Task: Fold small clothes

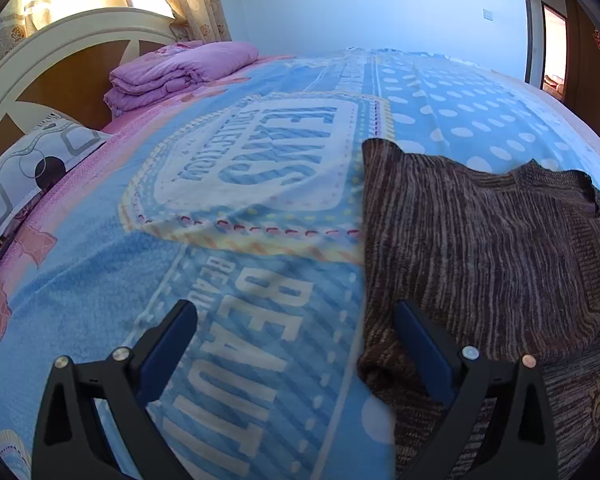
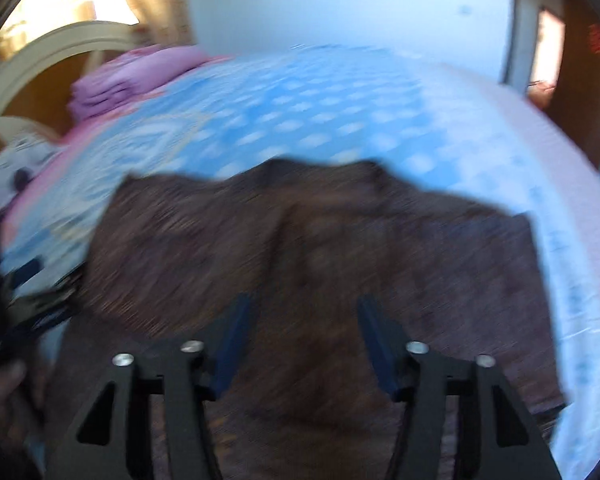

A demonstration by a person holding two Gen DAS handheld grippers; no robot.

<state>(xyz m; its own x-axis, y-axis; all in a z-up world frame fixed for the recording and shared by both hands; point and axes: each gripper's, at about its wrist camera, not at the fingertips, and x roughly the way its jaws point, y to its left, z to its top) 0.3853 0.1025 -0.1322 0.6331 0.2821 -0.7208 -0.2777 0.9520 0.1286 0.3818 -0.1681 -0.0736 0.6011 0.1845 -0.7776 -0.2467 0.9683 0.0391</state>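
Left wrist view: the left gripper (image 1: 296, 316) is hovering low over the blue printed blanket (image 1: 236, 208), fingers spread wide and holding nothing. The brown knit garment (image 1: 480, 248) is lying flat on the blanket, off to the right of the finger gap. Its straight left edge is running away from the camera, roughly parallel to the fingers, and the right-hand fingertip (image 1: 410, 312) is sitting over or just inside that edge; contact cannot be told. The left-hand finger is over bare blanket. A folded pink quilt (image 1: 180, 72) is lying well apart by the headboard.

Right wrist view (heavily motion-blurred): the right gripper (image 2: 306, 308) is pointing straight over the middle of the brown knit garment (image 2: 300, 232), fingers spread, nothing between them. Cloth is filling the view on both sides of the gap, with the far edge lying ahead of the tips.

Judgement: the left gripper is nearer the garment's left edge, so a fold across would call for shifting it slightly rightward to straddle that edge.
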